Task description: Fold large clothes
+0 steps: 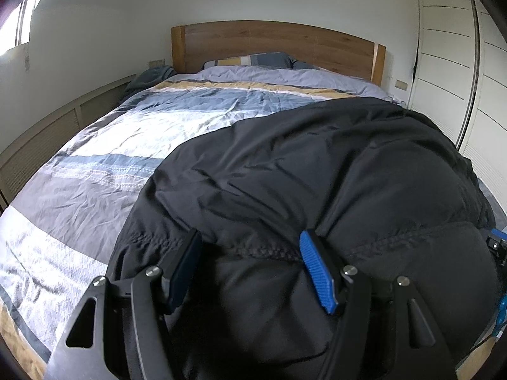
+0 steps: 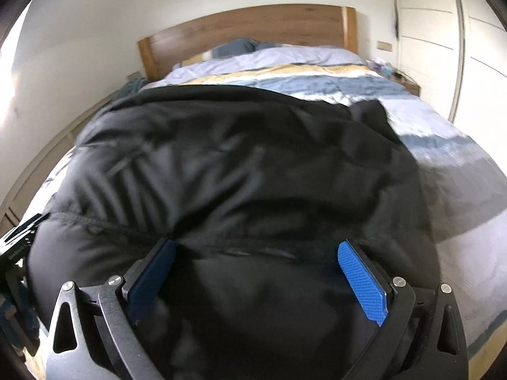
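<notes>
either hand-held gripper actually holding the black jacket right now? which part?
Cannot be told. Both the left hand-held gripper and the right hand-held gripper stand wide astride the puffy near edge of the black jacket; whether the pads press it is unclear.

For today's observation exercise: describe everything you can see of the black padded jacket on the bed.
The black padded jacket is a large, puffy garment of smooth, slightly shiny fabric, quilted by stitched seams across its near part. It lies spread and creased on the striped bedcover, reaching toward the wooden headboard. Its near edge bulges up between the fingers of both the left gripper and the right gripper, whose jaws stand wide around the padding. Sleeves, zip and collar cannot be made out.
</notes>
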`<state>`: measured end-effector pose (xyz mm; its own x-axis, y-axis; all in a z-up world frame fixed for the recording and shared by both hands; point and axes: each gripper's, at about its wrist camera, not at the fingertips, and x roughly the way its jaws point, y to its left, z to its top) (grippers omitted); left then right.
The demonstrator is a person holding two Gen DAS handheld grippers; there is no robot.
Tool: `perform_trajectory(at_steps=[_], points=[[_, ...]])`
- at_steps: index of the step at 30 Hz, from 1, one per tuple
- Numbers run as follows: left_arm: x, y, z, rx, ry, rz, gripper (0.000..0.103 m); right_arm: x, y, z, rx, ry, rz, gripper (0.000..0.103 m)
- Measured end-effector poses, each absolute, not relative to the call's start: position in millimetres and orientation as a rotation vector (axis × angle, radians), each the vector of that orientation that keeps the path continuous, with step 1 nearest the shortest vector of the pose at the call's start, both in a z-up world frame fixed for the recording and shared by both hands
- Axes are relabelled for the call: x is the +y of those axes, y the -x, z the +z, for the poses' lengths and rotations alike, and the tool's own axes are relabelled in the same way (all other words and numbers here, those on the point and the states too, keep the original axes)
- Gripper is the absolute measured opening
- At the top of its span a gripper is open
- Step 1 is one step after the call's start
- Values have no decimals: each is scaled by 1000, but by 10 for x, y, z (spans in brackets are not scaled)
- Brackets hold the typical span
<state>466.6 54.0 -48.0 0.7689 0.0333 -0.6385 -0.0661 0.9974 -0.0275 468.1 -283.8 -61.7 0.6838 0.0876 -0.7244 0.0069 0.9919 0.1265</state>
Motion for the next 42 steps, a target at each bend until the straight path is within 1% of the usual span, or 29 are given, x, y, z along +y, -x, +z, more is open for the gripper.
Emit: perform_trajectory(at_steps=[7,13,18,23,29,42], points=[[773,-4605,-512,709,81,73,64,-3241,-4545,-735,860,-124,-70,100],[1366,-4425,-525,726,116,202,63,-3605,-4418,-672,886,-83,-183,101],[2025,-4234,-472,694,226,318,63,-3948,-4291,-514,862,-102,-234,103],[2378,-4143,-394,674,320,349,63,-4142,-4211,-387,835,-148,-210,103],[2424,-4184,-381,686,378,266,63,-4284,-4236,-415,829,-258,-157,103],[2027,-4294,-510,744,286,199,64,-4321,-4260,-597,864,-345,-126,103]])
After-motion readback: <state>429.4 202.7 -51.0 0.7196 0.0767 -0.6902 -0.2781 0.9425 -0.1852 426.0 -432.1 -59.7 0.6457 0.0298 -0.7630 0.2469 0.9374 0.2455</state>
